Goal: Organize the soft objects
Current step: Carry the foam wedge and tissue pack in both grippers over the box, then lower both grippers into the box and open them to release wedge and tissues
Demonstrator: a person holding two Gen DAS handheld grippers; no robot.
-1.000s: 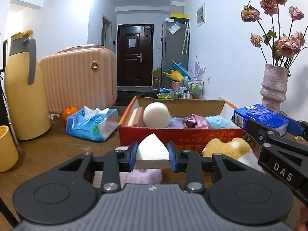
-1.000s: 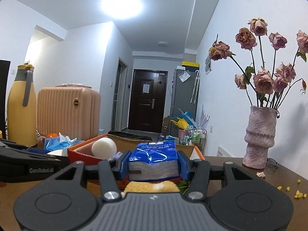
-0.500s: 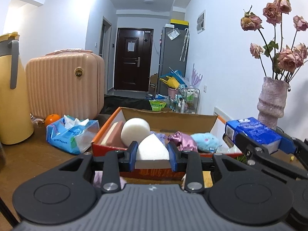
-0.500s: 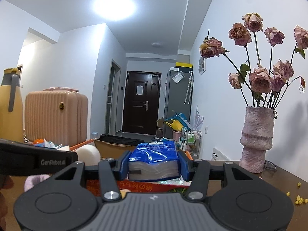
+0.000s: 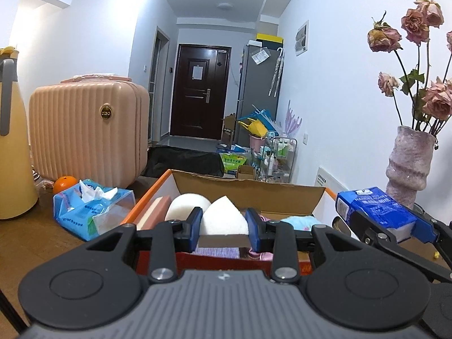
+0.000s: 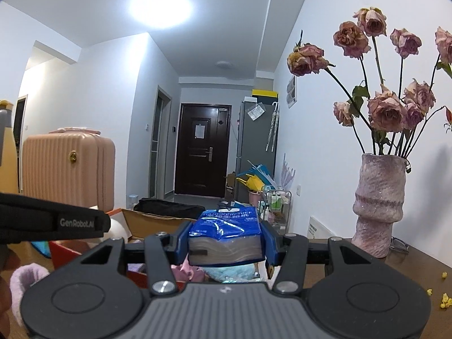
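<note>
Above box point(image 5: 248, 182), sponge point(image 5: 223, 219), tissue pack point(image 6: 224, 236).

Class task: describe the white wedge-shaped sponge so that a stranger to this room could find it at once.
Start at the orange cardboard box on the wooden table. Just in front of it, the left hand-held gripper clamps the white sponge. Unlike the round white sponge behind, it tapers to a point.

Your left hand-held gripper point(image 5: 224, 226) has a ribbed grey plastic body flanked by two round black discs, each with a raised inner ring. Black angular linkage arms run forward from silver screw heads to blue finger pads point(image 5: 195, 227). Your right hand-held gripper point(image 6: 224, 244) is built the same: grey ribbed centre, black discs, silver screws, blue pads point(image 6: 182, 243). White "GenRobot.AI" lettering marks the left one's black side.
</note>
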